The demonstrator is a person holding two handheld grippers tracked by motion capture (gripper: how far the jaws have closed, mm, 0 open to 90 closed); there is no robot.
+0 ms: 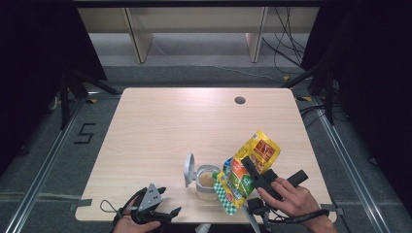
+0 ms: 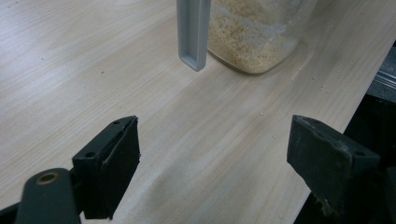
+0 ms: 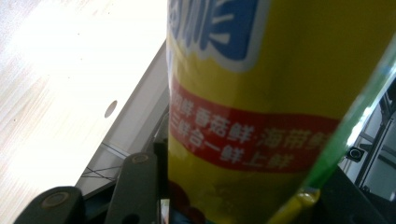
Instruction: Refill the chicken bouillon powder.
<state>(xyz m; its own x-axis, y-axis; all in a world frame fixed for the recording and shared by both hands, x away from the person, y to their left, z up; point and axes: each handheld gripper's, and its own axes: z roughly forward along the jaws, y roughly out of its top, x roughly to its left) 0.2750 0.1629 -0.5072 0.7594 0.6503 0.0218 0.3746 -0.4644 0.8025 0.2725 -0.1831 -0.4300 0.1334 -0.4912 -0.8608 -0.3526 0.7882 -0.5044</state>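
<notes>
Pouch (image 1: 248, 170) in yellow, green and red hangs tilted above the near right part of the table (image 1: 160, 126), its checked lower end dipping towards the open jar (image 1: 207, 183) just to its left. The right claw (image 1: 250, 171) pinches the pouch across its middle, the person's right hand (image 1: 286, 196) gripping the handle behind it near the table's front edge. In the right gripper view the pouch (image 3: 261, 93) stands close before the camera, yellow with a red band of white lettering and a blue patch above, squeezed between the black jaws at the bottom of the frame. The jar is clear, stands upright on the table and holds a pale, crumbly filling; its grey lid (image 1: 188, 170) is flipped up on its left side. In the left gripper view the jar (image 2: 254, 35) sits ahead on the wood with the lid's (image 2: 193, 32) edge hanging down in front of it, and a few crumbs lie scattered on the table (image 2: 93, 60) near its base. The left claw (image 1: 165, 213) rests at the near left edge of the table, held in the left hand (image 1: 128, 224), its jaws spread wide with nothing between them, pointing towards the jar yet well apart from it. A round hole (image 1: 240, 100) marks the far side of the table.
</notes>
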